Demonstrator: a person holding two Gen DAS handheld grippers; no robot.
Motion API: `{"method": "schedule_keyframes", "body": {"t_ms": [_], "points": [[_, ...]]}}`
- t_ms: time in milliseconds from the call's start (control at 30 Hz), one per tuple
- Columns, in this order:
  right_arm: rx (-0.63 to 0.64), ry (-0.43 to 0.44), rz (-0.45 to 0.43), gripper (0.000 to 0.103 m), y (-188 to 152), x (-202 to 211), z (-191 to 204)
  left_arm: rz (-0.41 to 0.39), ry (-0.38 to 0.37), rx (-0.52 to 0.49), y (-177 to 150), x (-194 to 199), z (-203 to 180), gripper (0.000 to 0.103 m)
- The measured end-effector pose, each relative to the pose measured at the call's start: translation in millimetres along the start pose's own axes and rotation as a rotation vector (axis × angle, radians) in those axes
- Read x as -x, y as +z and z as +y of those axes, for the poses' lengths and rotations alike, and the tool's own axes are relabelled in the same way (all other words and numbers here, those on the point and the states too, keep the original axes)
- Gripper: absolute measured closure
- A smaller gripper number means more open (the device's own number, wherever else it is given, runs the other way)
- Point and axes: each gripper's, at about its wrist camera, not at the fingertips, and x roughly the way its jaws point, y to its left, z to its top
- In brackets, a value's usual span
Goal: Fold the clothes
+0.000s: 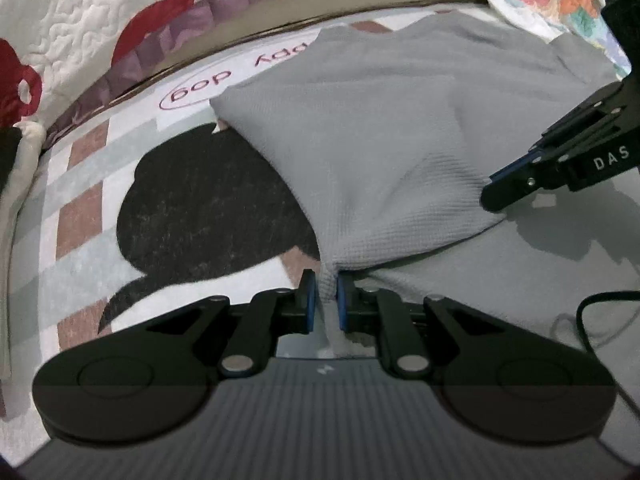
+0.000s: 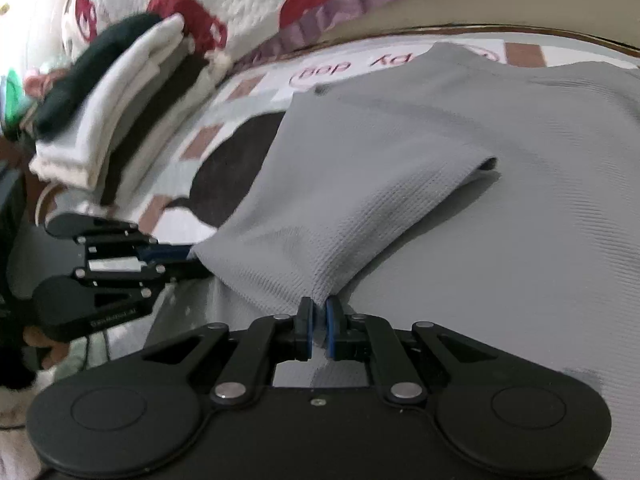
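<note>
While both grippers pinched the near edge of the grey garment (image 2: 400,208), its raised flap ran left to right between them, body spreading far over the mat (image 1: 80,216). Left gripper (image 1: 327,300) clamped the left corner, right gripper (image 2: 318,330) the right. Mat writing, upside down, read "ppy dog"; the right gripper bore "DAS".

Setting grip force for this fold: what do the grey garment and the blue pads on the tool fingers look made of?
Grey garment: soft knit, probably cotton or a blend, matte, with a fine waffle-like rib visible and limp draping. Blue pads: likely rubber or a soft plastic, smooth and dull, set on black finger blocks; the exact material is unclear. Both tools pinch the fabric.
</note>
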Motion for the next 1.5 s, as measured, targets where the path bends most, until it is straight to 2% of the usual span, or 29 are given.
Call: {"method": "schedule_keyframes", "body": {"t_ms": [133,200,267,300,333,367,400,467,533,633,767,933,1033,1133,1333,1500], "points": [[0.017,-0.021,0.017,0.093,-2.6,-1.7,4.2,-0.001,0.000,-0.007,1.3,3.3,1.0,0.090],[0.017,-0.035,0.025,0.093,-5.2,1.1,2.7,0.019,-0.037,0.014,0.9,3.0,5.5,0.090],[-0.023,-0.071,-0.020,0.092,-9.3,24.0,-13.1,0.026,-0.096,0.054,1.1,4.9,12.2,0.090],[-0.048,-0.090,-0.048,0.091,-11.5,37.5,-22.6,0.015,-0.140,0.087,1.8,8.1,17.2,0.085],[-0.072,-0.110,-0.076,0.089,-13.7,50.9,-32.0,-0.007,-0.192,0.117,3.5,14.3,22.0,0.080],[-0.097,-0.130,-0.104,0.089,-15.9,64.4,-41.4,-0.042,-0.232,0.140,5.6,21.5,25.2,0.069],[-0.121,-0.150,-0.132,0.086,-18.1,77.9,-50.9,-0.079,-0.266,0.161,7.7,28.7,27.8,0.063],[-0.170,-0.189,-0.188,0.071,-22.5,104.9,-69.7,-0.145,-0.308,0.187,12.3,38.6,29.3,0.062],[-0.219,-0.228,-0.244,0.070,-26.9,131.9,-88.6,-0.189,-0.318,0.193,18.5,41.7,24.2,0.060],[-0.306,-0.289,-0.337,0.068,-35.6,176.7,-118.8,-0.188,-0.295,0.184,33.0,33.1,2.7,0.056],[-0.524,-0.359,-0.500,0.066,-76.7,244.7,-168.9,-0.148,-0.296,0.139,60.5,15.0,-42.6,0.052],[-0.823,-0.342,-0.648,0.063,-126.8,278.7,-228.5,-0.092,-0.341,0.142,106.1,-16.1,-103.4,0.052],[-0.875,-0.335,-0.633,0.063,-130.4,270.6,-242.7,-0.075,-0.322,0.133,123.1,-28.5,-133.1,0.052],[-0.917,-0.327,-0.609,0.063,-131.8,261.4,-255.7,-0.045,-0.354,0.148,124.5,-38.5,-151.0,0.050],[-0.973,-0.313,-0.583,0.057,-128.3,248.9,-278.4,-0.002,-0.347,0.158,113.3,-59.7,-151.2,0.049],[-0.965,-0.362,-0.572,0.055,-110.8,239.0,-289.5,-0.045,-0.363,0.157,111.6,-59.3,-145.4,0.049]]}}
